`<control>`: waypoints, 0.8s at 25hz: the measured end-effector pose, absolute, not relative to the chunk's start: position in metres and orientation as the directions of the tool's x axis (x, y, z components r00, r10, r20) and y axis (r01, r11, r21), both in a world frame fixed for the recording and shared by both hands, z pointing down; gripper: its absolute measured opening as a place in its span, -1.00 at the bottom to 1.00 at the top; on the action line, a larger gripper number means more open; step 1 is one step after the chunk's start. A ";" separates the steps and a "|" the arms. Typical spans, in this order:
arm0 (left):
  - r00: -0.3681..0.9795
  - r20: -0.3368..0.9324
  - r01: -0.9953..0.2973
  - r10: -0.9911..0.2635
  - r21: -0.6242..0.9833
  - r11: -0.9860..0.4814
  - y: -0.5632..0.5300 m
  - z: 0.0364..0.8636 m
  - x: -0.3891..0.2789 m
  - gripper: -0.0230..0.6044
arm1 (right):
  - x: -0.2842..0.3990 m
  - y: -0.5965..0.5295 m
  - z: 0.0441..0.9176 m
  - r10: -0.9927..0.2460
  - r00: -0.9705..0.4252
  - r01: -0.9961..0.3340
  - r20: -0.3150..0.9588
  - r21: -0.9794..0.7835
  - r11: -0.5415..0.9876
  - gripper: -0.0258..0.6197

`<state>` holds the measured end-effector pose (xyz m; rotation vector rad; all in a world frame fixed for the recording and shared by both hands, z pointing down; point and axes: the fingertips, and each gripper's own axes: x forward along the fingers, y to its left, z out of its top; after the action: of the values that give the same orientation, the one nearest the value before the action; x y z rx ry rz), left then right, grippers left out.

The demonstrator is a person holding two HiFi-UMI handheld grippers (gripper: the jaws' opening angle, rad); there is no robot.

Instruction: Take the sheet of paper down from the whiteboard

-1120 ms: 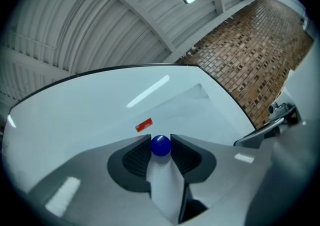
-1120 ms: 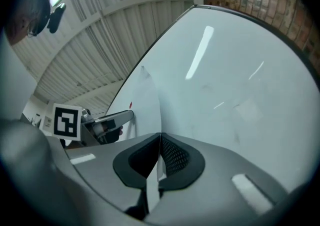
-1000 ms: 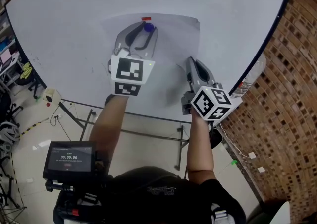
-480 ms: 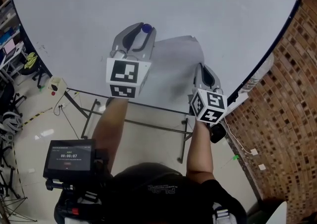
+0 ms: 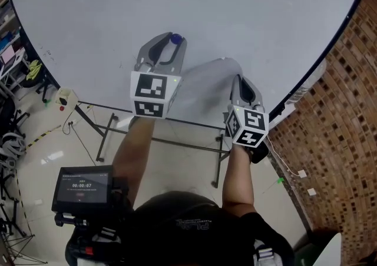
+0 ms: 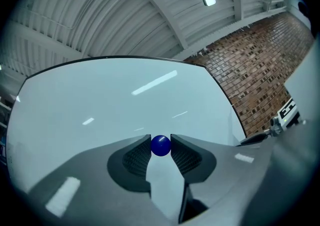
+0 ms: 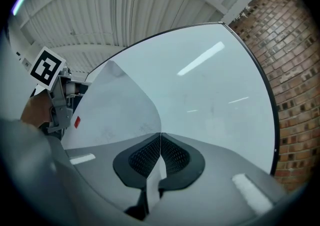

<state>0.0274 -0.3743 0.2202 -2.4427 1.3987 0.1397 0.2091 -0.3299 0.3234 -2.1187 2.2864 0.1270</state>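
Observation:
The white sheet of paper [image 5: 203,85] is off the whiteboard [image 5: 247,6] and curls forward in front of its lower part. My right gripper [image 5: 238,80] is shut on the sheet's right edge. In the right gripper view the paper [image 7: 117,102] runs up and left from the closed jaws [image 7: 160,137], with a small red mark [image 7: 77,121] on it. My left gripper [image 5: 171,44] is shut on a round blue magnet [image 5: 175,39], held a little off the board and left of the sheet. In the left gripper view the magnet [image 6: 160,146] sits between the pads.
A brick wall [image 5: 344,112] stands right of the whiteboard. The board's stand legs [image 5: 106,135] reach the tiled floor below. A small screen device [image 5: 82,188] hangs at the person's chest. Boxes and clutter [image 5: 15,76] lie at the far left.
Both grippers have come down. The blue magnet came away from the sheet's top edge in the left gripper, and the sheet has peeled off the board and sagged toward the right gripper.

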 end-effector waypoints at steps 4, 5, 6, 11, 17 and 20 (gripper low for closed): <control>0.525 -0.217 -0.849 -0.823 -0.208 -0.486 -0.376 0.236 0.032 -0.54 | 0.207 -0.327 0.324 -0.995 -0.070 -0.996 -0.066 0.058 0.066 -0.88; 0.526 -0.212 -0.848 -0.824 -0.204 -0.489 -0.376 0.238 0.033 -0.54 | 0.207 -0.327 0.324 -0.995 -0.070 -0.996 -0.065 0.060 0.066 -0.88; 0.528 -0.210 -0.847 -0.823 -0.201 -0.492 -0.376 0.240 0.033 -0.54 | 0.206 -0.327 0.324 -0.995 -0.069 -0.996 -0.065 0.061 0.066 -0.88; 0.533 -0.197 -0.844 -0.823 -0.191 -0.501 -0.375 0.244 0.036 -0.54 | 0.210 -0.326 0.325 -0.996 -0.058 -0.996 -0.062 0.065 0.054 -0.88; 0.532 -0.185 -0.845 -0.826 -0.177 -0.505 -0.375 0.253 0.034 -0.54 | 0.206 -0.326 0.327 -0.997 -0.047 -0.996 -0.060 0.079 0.042 -0.88; 0.527 -0.183 -0.849 -0.830 -0.167 -0.502 -0.375 0.258 0.032 -0.54 | 0.204 -0.325 0.330 -0.997 -0.049 -0.996 -0.063 0.082 0.043 -0.88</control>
<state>0.0315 -0.3751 0.2577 -2.5313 1.4178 0.1152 0.2039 -0.3252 0.3297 -2.1742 2.2768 0.1623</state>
